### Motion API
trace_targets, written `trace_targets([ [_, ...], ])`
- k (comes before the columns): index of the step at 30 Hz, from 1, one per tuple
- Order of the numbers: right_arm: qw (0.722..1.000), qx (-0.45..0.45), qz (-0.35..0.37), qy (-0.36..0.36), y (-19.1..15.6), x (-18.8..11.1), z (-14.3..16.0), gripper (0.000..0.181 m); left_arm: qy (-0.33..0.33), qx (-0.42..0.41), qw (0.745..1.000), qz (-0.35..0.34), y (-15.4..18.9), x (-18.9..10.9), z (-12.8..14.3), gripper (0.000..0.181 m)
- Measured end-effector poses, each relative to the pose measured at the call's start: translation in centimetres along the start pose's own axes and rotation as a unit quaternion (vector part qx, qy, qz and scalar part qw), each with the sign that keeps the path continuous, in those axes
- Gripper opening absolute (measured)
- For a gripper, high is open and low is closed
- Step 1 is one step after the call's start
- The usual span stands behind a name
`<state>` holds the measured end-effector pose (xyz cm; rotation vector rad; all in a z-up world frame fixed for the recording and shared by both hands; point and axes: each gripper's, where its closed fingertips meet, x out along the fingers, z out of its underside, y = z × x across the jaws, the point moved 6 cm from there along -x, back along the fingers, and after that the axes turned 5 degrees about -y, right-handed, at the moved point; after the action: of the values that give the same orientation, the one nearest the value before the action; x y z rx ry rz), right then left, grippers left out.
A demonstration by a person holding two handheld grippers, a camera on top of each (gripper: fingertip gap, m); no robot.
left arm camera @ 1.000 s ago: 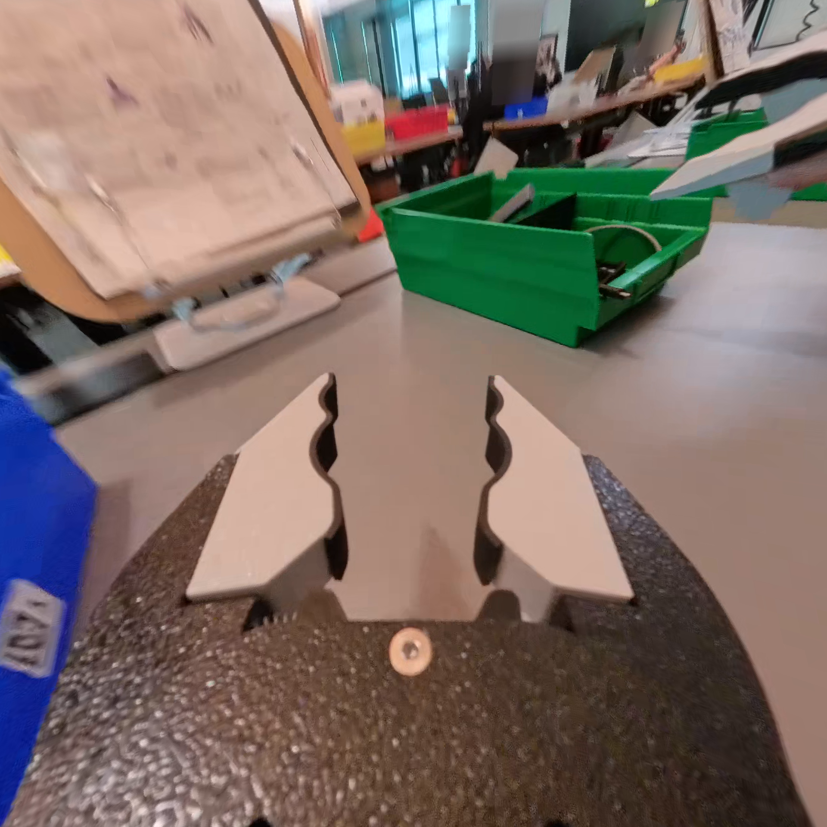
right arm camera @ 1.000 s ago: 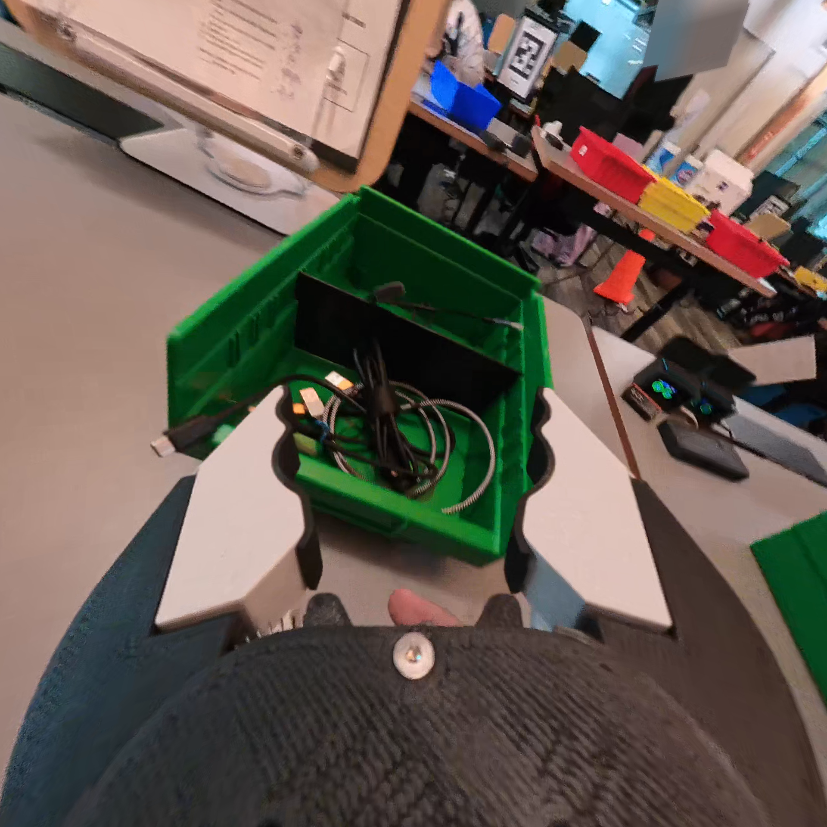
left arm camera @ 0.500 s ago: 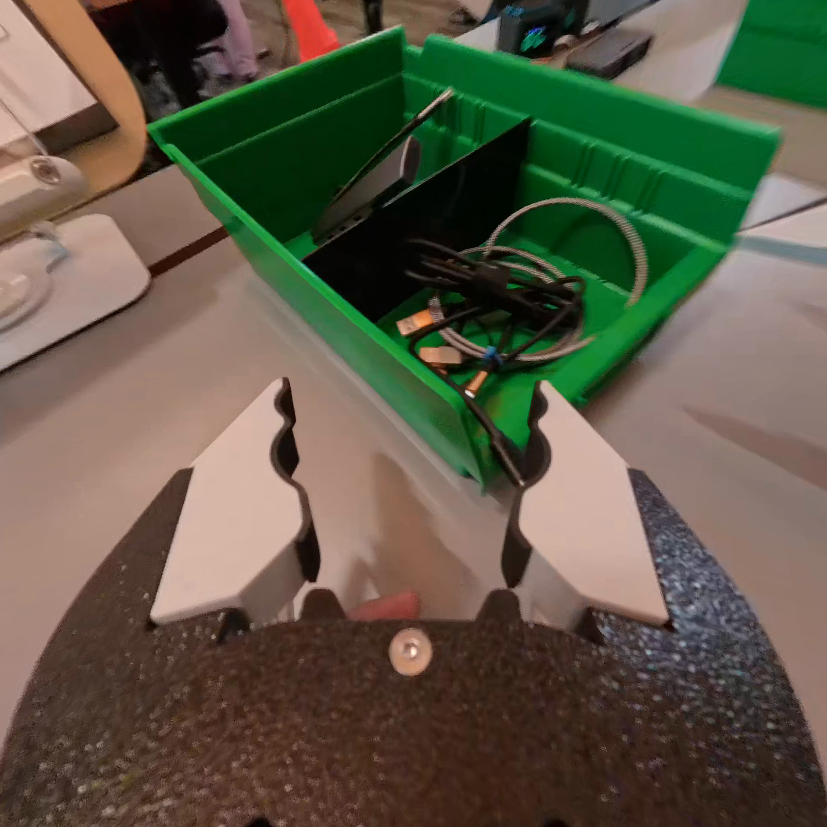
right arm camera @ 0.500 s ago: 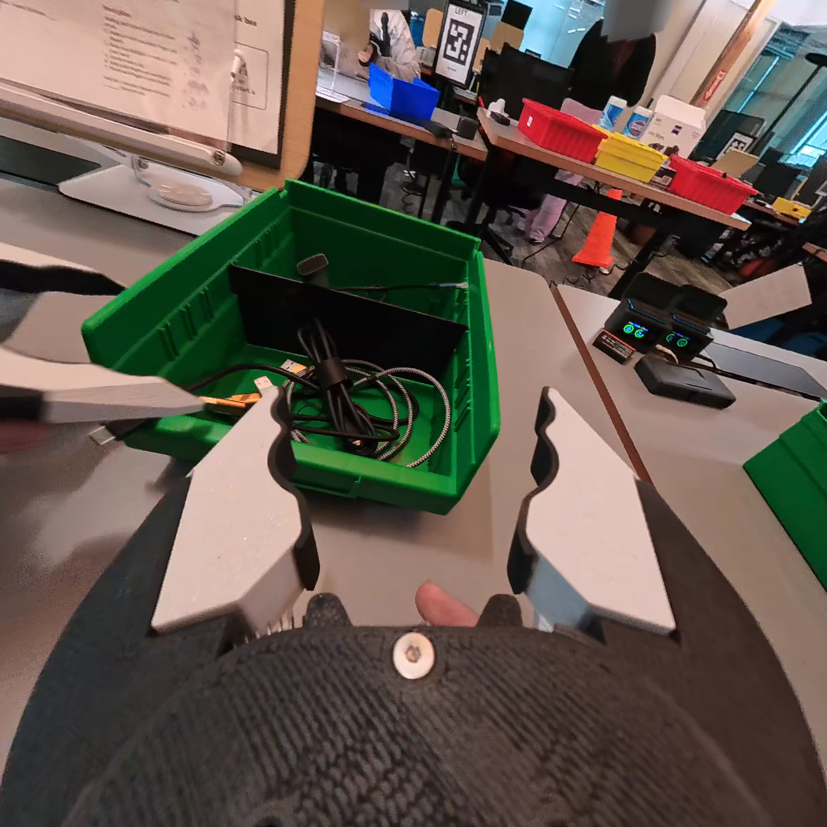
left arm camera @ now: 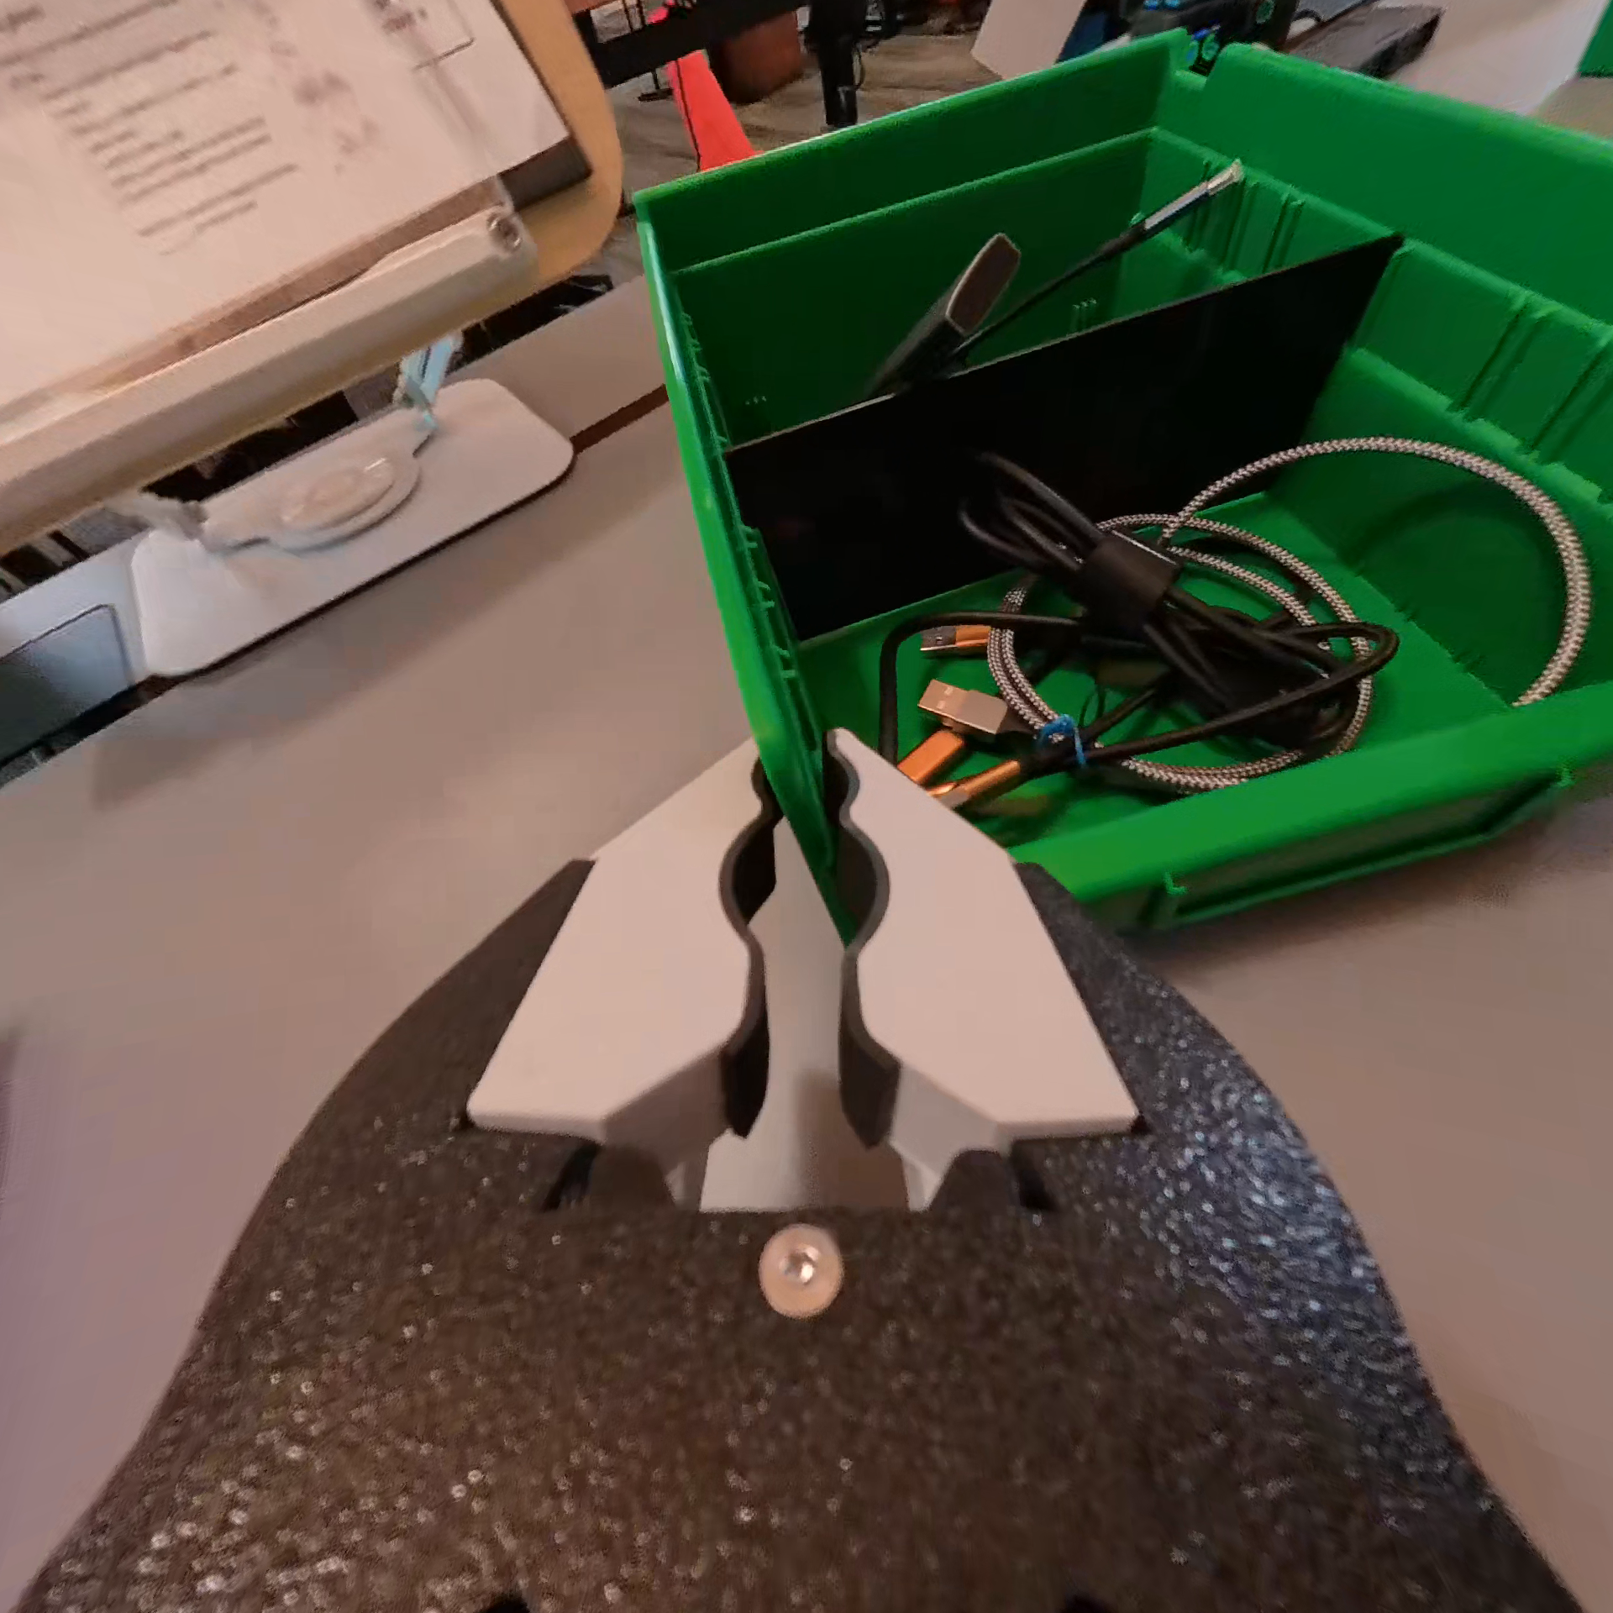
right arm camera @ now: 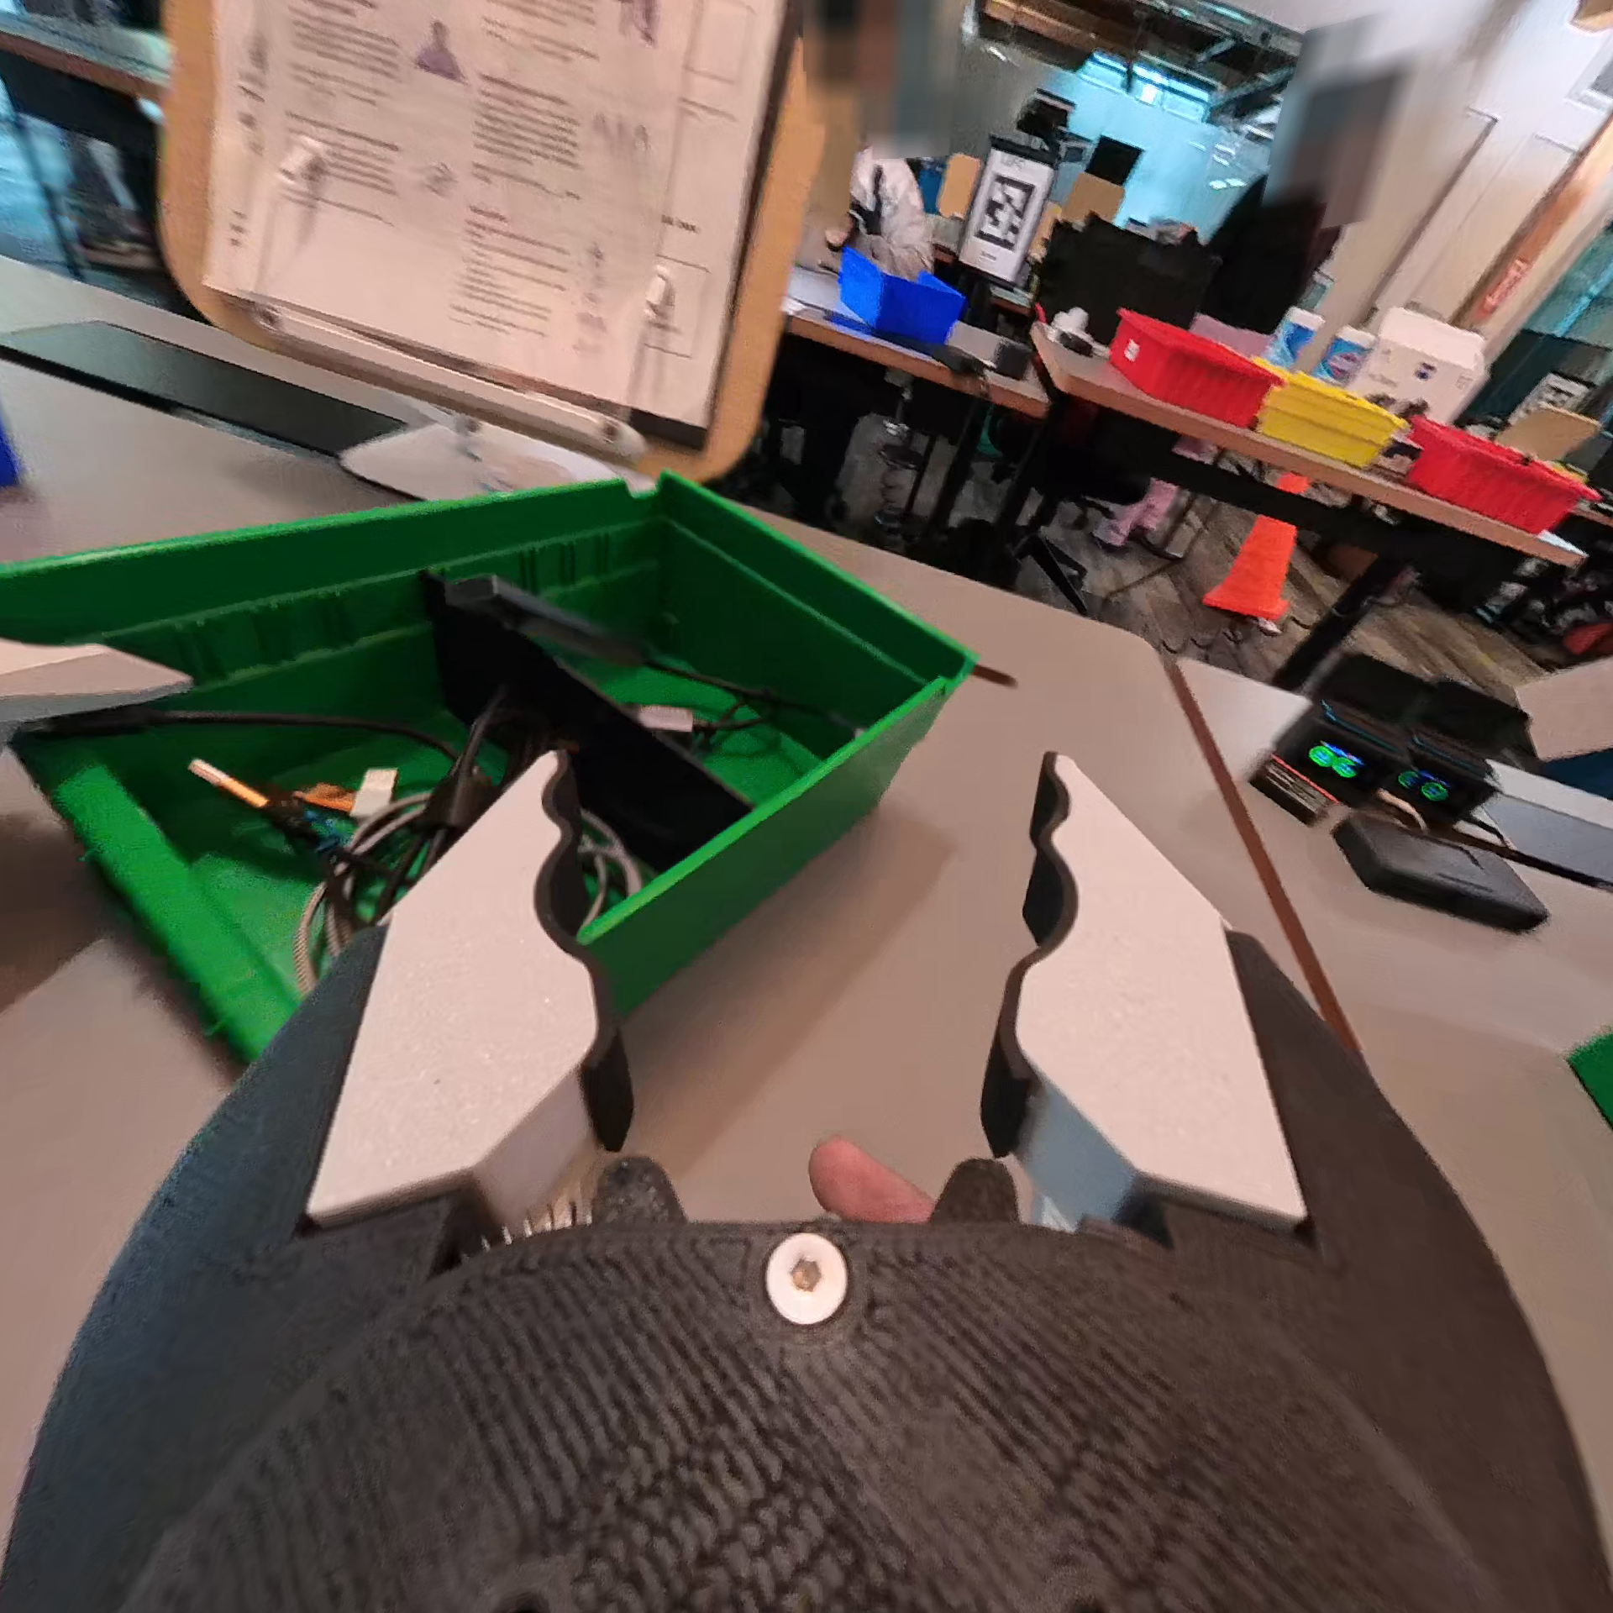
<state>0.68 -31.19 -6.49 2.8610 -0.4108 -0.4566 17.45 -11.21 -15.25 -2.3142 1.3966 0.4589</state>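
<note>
The left tool point(left arm camera: 796, 768) clamps the green bin's point(left arm camera: 1362, 838) near wall; the right tool point(right arm camera: 803, 777) gapes beside it.

You get bright, even indoor light with soft shadows beside the bin point(left arm camera: 1309, 838) on the table point(left arm camera: 349, 829). The far paper stand point(right arm camera: 471, 175) is motion-blurred, and wide-angle distortion bends the picture edges.

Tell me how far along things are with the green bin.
Done: the left claw is shut on the side wall of the green bin, near its front corner. In hand: only that grip; the right claw is open and empty beside the bin. Left: the coiled cables lie in the front compartment, untouched.
</note>
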Motion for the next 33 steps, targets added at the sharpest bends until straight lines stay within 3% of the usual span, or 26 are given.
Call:
trace_targets([
  [5, 0.99, -0.007, -0.13, 0.05, -7.8, -0.8, -4.1, 0.101, -0.004, 0.025, 1.0, 0.004, -2.3, -8.7, 5.1, 0.005],
  [9, 0.944, 0.014, -0.328, 0.032, -16.9, -0.8, -7.8, 0.102, 0.0, 0.033, 0.999, -0.018, -3.7, -15.2, 8.8, 0.005],
  [13, 0.922, 0.074, -0.379, 0.028, -23.6, 3.2, -13.9, 0.108, 0.024, 0.023, 0.998, -0.057, -4.8, -19.1, 11.2, 0.005],
  [17, 0.897, 0.173, -0.403, -0.051, -30.4, 9.4, -17.7, 0.11, 0.031, 0.022, 0.997, -0.07, -5.0, -20.3, 12.0, 0.005],
  [20, 0.909, 0.185, -0.35, -0.128, -34.2, 14.5, -17.4, 0.107, 0.034, 0.025, 0.997, -0.069, -5.0, -20.3, 12.0, 0.005],
  [24, 0.923, 0.148, -0.282, -0.215, -38.3, 18.8, -15.0, 0.106, 0.035, 0.037, 0.995, -0.082, -4.9, -20.4, 12.0, 0.006],
  [29, 0.915, 0.128, -0.271, -0.271, -42.2, 20.8, -12.7, 0.1, 0.035, 0.033, 0.996, -0.075, -4.9, -20.3, 12.0, 0.006],
  [31, 0.915, 0.138, -0.266, -0.27, -43.4, 21.4, -12.2, 0.111, 0.035, 0.033, 0.996, -0.075, -5.0, -20.3, 12.0, 0.006],
  [33, 0.901, 0.14, -0.295, -0.287, -45.0, 21.8, -11.3, 0.086, 0.036, 0.036, 0.996, -0.075, -5.1, -20.3, 12.1, 0.006],
])
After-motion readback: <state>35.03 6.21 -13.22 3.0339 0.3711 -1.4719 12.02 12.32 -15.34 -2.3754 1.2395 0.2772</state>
